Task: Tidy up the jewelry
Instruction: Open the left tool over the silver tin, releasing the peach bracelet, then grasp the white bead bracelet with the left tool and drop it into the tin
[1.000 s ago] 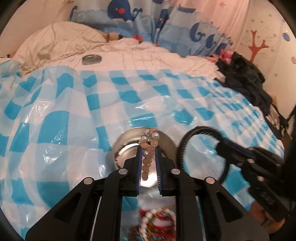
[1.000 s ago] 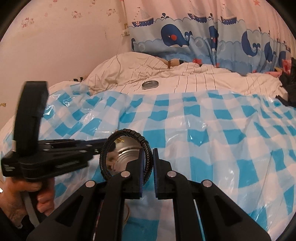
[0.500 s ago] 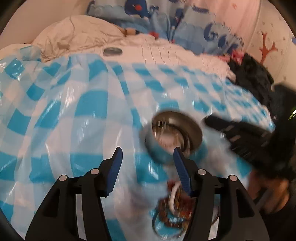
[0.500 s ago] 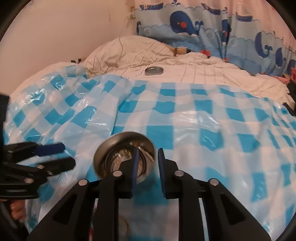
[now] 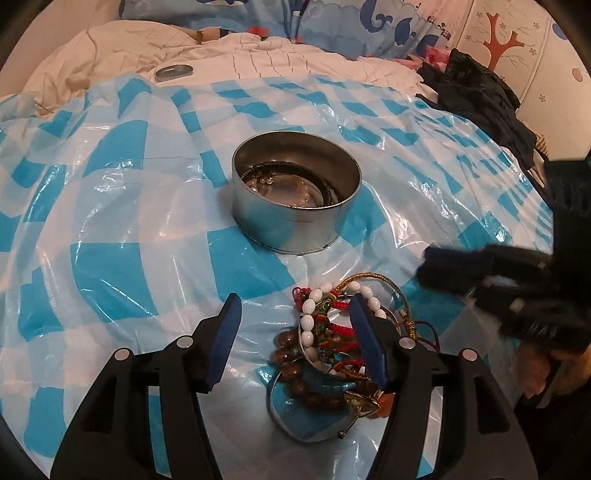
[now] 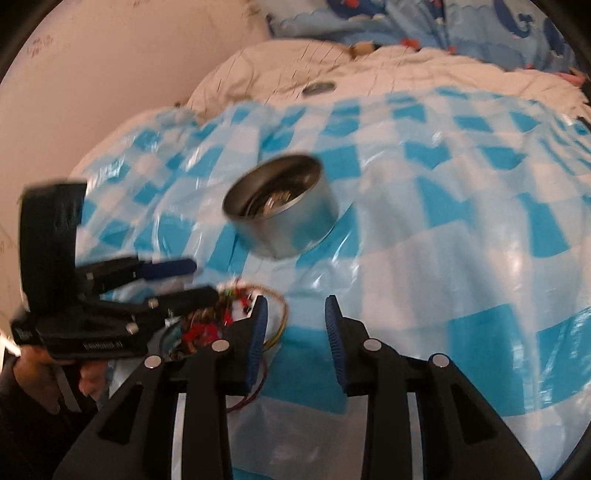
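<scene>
A home bedroom: rumpled white bedding (image 5: 258, 62), whale-print curtain (image 5: 369, 26), and tree-decal wall (image 5: 502, 44).

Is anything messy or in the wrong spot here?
Yes. A tangled pile of bracelets lies loose on the checkered plastic sheet, outside the metal tin. The tin's lid sits far off on the white bedding.

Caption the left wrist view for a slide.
Open left gripper poised over a tangled pile of beaded bracelets on blue-checked plastic sheet, round metal tin beyond holding jewelry.
</scene>
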Available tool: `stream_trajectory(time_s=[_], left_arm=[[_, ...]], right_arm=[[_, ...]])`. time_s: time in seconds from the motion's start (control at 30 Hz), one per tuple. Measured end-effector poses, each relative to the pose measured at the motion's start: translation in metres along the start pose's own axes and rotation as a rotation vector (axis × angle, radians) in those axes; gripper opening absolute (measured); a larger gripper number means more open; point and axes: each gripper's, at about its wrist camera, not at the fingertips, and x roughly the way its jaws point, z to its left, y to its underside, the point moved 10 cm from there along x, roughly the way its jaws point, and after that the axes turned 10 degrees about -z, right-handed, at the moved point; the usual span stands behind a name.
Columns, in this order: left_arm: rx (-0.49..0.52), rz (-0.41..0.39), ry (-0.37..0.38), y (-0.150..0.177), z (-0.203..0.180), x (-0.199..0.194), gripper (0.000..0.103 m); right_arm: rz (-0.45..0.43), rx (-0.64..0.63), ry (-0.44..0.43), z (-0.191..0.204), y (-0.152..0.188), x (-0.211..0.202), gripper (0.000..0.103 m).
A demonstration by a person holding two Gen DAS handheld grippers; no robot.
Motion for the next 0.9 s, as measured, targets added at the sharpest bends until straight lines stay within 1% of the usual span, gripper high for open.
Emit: stream_trajectory(time_s=[0.07, 0.13, 0.2, 0.27, 0.33, 0.4, 0.43, 0.47, 0.57, 0.67, 0.8, 0.83, 0.87, 0.9], left_arm=[[-0.012, -0.005, -0.014, -0.002, 0.006, -0.003, 0.058], [-0.034, -0.016, -0.026, -0.004, 0.014, -0.007, 0.061], [-0.054, -0.023, -0.032, -0.006, 0.02, -0.01, 0.063], [-0.063, -0.027, -0.036, -0.007, 0.023, -0.012, 0.064], [-0.067, -0.03, -0.035, -0.008, 0.024, -0.013, 0.064], [-0.057, -0.027, -0.026, -0.007, 0.02, -0.013, 0.064], [-0.047, -0.022, -0.022, -0.006, 0.018, -0.011, 0.064], [-0.035, -0.015, -0.017, -0.005, 0.015, -0.01, 0.064], [0.015, 0.01, -0.009, 0.001, 0.003, -0.003, 0.065], [0.038, 0.011, -0.001, 0.003, -0.005, 0.002, 0.066], [0.051, -0.011, -0.008, 0.002, -0.014, 0.014, 0.065], [0.06, -0.013, -0.013, 0.002, -0.015, 0.017, 0.063], [0.069, -0.007, -0.015, 0.004, -0.017, 0.02, 0.047], [0.08, 0.018, -0.019, 0.007, -0.018, 0.024, 0.024]], right_arm=[[0.017, -0.023, -0.007, 0.006, 0.004, 0.006, 0.032], [0.028, -0.044, -0.001, 0.01, 0.008, 0.011, 0.03], [0.045, -0.047, -0.001, 0.012, 0.012, 0.018, 0.012], [0.034, -0.04, -0.029, 0.017, 0.012, 0.018, 0.004], [-0.009, -0.023, -0.038, 0.015, 0.003, 0.01, 0.004], [-0.09, 0.052, -0.091, 0.009, -0.014, -0.006, 0.004], [-0.121, 0.07, -0.104, 0.007, -0.02, -0.013, 0.004], [-0.172, 0.089, -0.121, 0.003, -0.03, -0.024, 0.004], [-0.256, 0.122, -0.115, -0.007, -0.045, -0.042, 0.004], [-0.314, 0.151, -0.111, -0.015, -0.055, -0.054, 0.004], [-0.321, 0.153, -0.118, -0.014, -0.06, -0.055, 0.004], [-0.321, 0.154, -0.119, -0.014, -0.06, -0.056, 0.004], [-0.321, 0.155, -0.118, -0.014, -0.06, -0.056, 0.004], [-0.323, 0.157, -0.118, -0.014, -0.059, -0.056, 0.004]])
